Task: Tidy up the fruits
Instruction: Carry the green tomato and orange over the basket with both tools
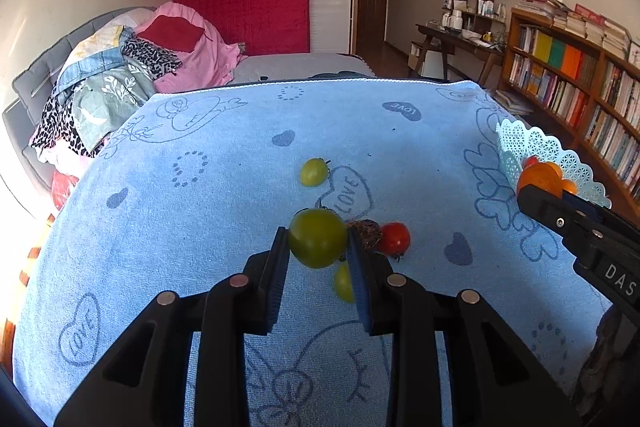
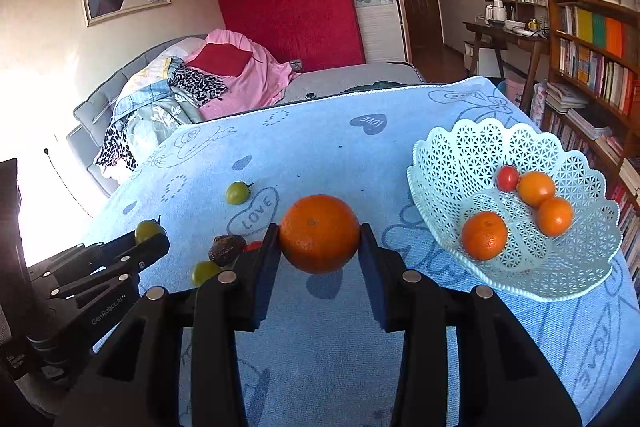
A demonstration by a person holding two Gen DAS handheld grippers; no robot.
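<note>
My left gripper (image 1: pixel 318 241) is shut on a green tomato (image 1: pixel 317 237), held above the blue towel (image 1: pixel 200 227). Beneath it lie another green tomato (image 1: pixel 344 283), a dark shrivelled fruit (image 1: pixel 368 233) and a red tomato (image 1: pixel 395 238). A third green tomato (image 1: pixel 314 171) lies farther off. My right gripper (image 2: pixel 320 233) is shut on an orange (image 2: pixel 319 233), held above the towel left of the pale lattice basket (image 2: pixel 460 155). The basket holds three oranges (image 2: pixel 484 235) and a red tomato (image 2: pixel 507 178).
The left gripper (image 2: pixel 150 233) with its green tomato shows at the left of the right wrist view. A bed with piled clothes (image 1: pixel 120 75) lies beyond the table's far left. A bookshelf (image 1: pixel 568 87) and a desk (image 1: pixel 452 39) stand on the right.
</note>
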